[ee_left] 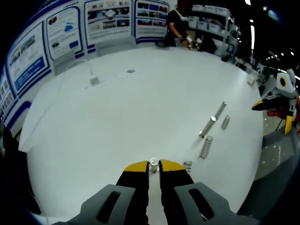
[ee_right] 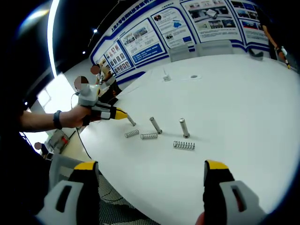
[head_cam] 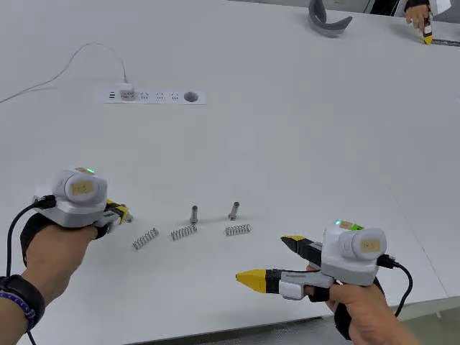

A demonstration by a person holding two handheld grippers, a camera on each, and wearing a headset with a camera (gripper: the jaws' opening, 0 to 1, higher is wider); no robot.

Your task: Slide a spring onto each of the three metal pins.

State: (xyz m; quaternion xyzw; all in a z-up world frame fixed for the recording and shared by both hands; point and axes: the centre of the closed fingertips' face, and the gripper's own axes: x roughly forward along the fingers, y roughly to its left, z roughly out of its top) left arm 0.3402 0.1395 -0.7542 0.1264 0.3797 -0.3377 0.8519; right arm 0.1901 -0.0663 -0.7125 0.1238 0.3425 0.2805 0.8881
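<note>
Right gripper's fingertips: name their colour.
Yellow fingertips on the right gripper, over black jaws; the right gripper view shows them best.

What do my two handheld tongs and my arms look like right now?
Both the left tongs and right tongs have rounded white-grey bodies with a tan sticker and a green light, black jaws with yellow tips, and a black cable at the rear. A dark beaded wristband sits on the left wrist.
</note>
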